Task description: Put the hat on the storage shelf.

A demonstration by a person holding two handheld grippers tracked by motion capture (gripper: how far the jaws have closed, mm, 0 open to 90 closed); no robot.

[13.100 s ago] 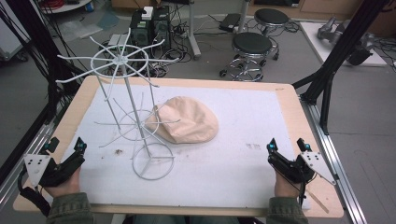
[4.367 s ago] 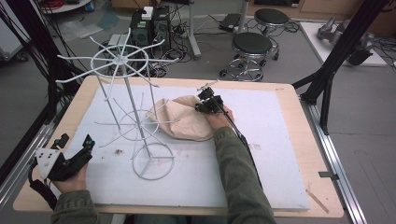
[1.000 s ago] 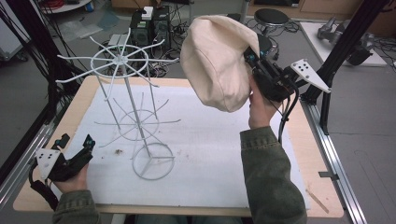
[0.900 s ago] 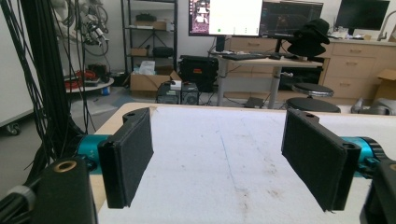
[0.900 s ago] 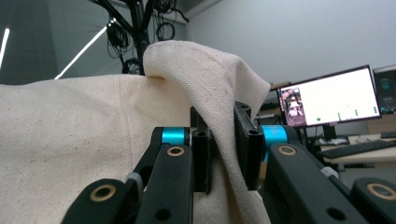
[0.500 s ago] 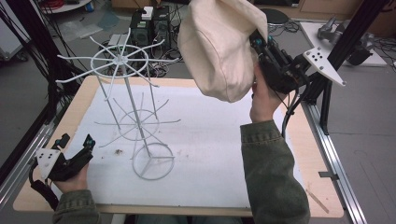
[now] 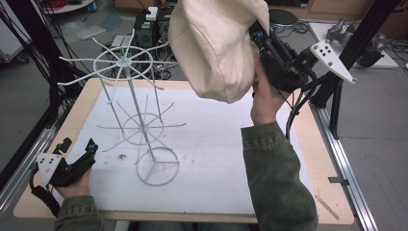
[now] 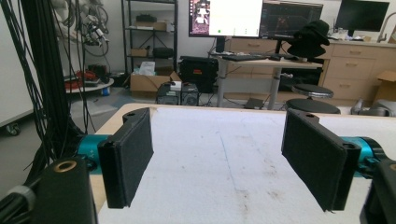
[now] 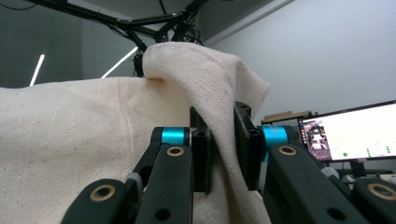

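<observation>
A cream cloth hat [image 7: 216,45] hangs high above the table's far right, pinched at its edge by my right gripper [image 7: 257,33], which is shut on it. In the right gripper view the hat's fabric [image 9: 93,140] is folded between the two black jaws of the right gripper [image 9: 225,154]. A white wire rack [image 7: 130,96] with radiating hooks stands on the white mat, left of centre and well below the hat. My left gripper [image 7: 77,144] rests at the table's near left corner, open, and in its own view the left gripper [image 8: 219,163] has nothing between its pads.
The white mat [image 7: 216,159] covers the wooden table [image 7: 317,192]. Black frame posts [image 7: 356,43] rise at the right rear and cables hang at the left. Stools, desks and monitors [image 8: 224,18] stand beyond the far edge.
The right hand has lifted the hat higher and slightly further back over the last second. The left gripper has stayed put.
</observation>
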